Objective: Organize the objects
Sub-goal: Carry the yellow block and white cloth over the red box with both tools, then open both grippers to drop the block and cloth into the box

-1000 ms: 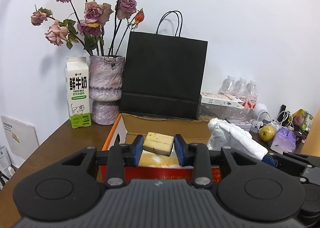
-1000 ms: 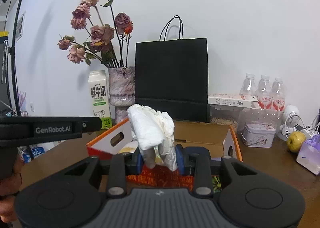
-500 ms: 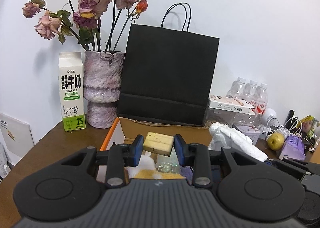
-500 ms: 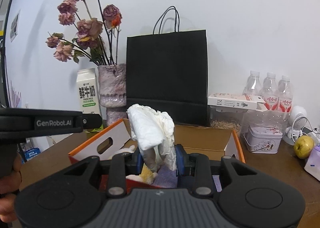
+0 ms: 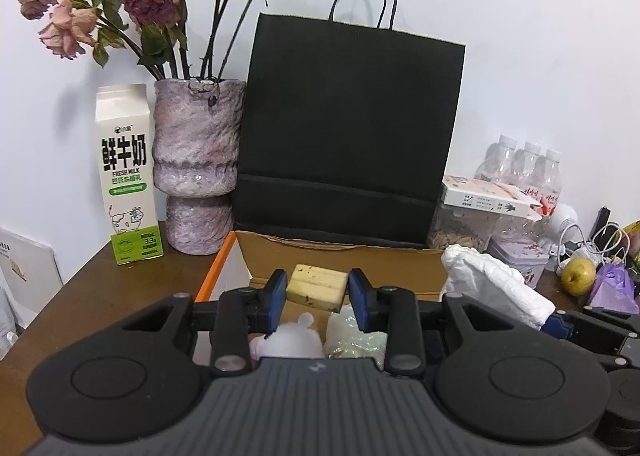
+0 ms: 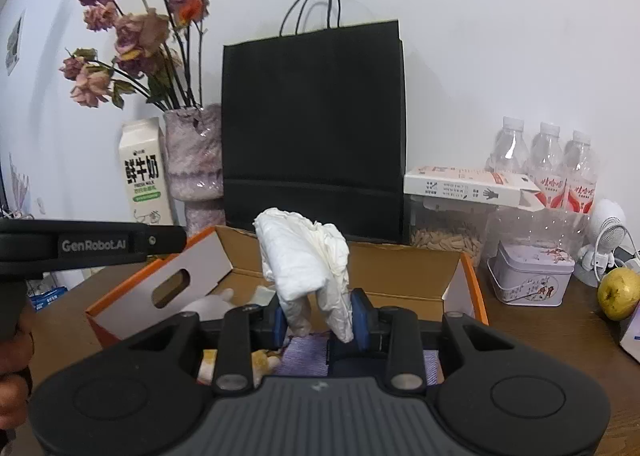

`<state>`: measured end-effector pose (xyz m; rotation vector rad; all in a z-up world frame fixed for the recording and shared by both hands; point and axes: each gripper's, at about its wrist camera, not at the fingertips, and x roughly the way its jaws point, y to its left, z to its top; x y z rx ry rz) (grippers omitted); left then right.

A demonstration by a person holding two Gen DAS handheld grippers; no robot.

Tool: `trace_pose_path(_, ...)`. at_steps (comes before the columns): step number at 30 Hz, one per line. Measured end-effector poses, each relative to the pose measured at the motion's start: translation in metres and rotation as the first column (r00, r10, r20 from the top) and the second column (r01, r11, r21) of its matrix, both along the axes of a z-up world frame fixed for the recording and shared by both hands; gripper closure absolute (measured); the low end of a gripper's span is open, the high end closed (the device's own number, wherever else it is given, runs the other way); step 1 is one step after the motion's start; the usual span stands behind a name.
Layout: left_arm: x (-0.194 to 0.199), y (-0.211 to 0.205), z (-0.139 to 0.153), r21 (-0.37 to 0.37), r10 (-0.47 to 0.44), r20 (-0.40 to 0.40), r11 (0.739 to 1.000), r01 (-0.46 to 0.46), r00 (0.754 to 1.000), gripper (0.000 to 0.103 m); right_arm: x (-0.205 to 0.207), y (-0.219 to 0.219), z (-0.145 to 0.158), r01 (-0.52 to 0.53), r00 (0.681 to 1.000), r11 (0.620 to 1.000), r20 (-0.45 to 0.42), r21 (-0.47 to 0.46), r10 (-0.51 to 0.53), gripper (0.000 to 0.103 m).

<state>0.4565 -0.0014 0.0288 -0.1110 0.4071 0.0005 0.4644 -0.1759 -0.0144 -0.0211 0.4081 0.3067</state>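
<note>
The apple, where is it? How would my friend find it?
Find the big black paper bag against the wall, then look right past the three water bottles and the little round tin. The apple sits on the table just right of the tin, the only round yellow-green fruit there.

The left gripper (image 5: 318, 293) points forward and slightly downward, its 2 blue pads (image 5: 277, 293) closed against the sides of a yellow sponge block (image 5: 318, 288) held level between them. The right gripper (image 6: 319, 320) sits just beside it at the same slight downward tilt, its jaws clamped on a crumpled white cloth (image 6: 306, 264) that stands up above the fingers. At the left edge of the right wrist view, what appears to be the person's hand (image 6: 14, 388) grips the left gripper's handle.
</note>
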Motion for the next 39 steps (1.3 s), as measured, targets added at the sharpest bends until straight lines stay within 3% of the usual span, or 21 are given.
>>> trace_pose_path(12,0.033,-0.002,-0.017,0.024,-0.027,-0.042,0.999,0.028,0.999,0.069,0.033,-0.004,-0.017,0.012,0.998,1.000,-0.066,-0.024,-0.014,0.069)
trace_pose_path(14,0.035,-0.002,-0.019,0.028,-0.025,-0.046,0.999,0.027,0.999,0.068,0.036,-0.005,-0.020,0.019,0.996,0.999,-0.081,-0.030,-0.021,0.060)
trace_pose_path(15,0.036,-0.002,-0.019,0.031,-0.021,-0.045,0.999,0.023,0.999,0.065,0.038,-0.005,-0.022,0.022,0.996,0.999,-0.091,-0.035,-0.025,0.047)
trace_pose_path(16,0.036,-0.001,-0.019,0.030,-0.021,-0.042,0.999,0.022,0.999,0.050,0.038,-0.005,-0.024,0.030,0.995,0.999,-0.097,-0.041,-0.034,0.040)
trace_pose_path(17,0.035,0.000,-0.019,0.028,-0.016,-0.037,0.999,0.017,0.999,0.028,0.039,-0.004,-0.025,0.039,0.994,0.998,-0.101,-0.048,-0.044,0.024)
trace_pose_path(18,0.034,0.000,-0.019,0.031,-0.007,-0.026,0.999,0.008,1.000,0.017,0.040,-0.004,-0.027,0.051,0.993,0.997,-0.103,-0.057,-0.056,0.010)
trace_pose_path(19,0.033,0.000,-0.018,0.040,0.008,-0.011,0.999,-0.008,1.000,0.000,0.040,-0.004,-0.027,0.061,0.993,0.996,-0.100,-0.065,-0.067,0.007)
trace_pose_path(21,0.031,0.000,-0.017,0.057,0.036,0.020,0.998,-0.037,0.999,0.000,0.040,-0.003,-0.028,0.076,0.992,0.994,-0.100,-0.074,-0.083,0.004)
trace_pose_path(27,0.033,0.000,-0.018,0.059,0.033,-0.007,0.998,-0.032,0.999,0.000,0.038,-0.005,-0.027,0.071,0.992,0.995,-0.101,-0.064,-0.077,0.004)
trace_pose_path(39,0.013,0.001,-0.001,0.065,0.054,0.021,0.996,-0.055,0.998,0.000,0.021,-0.008,-0.004,0.046,0.997,0.998,-0.061,-0.037,-0.049,0.003)
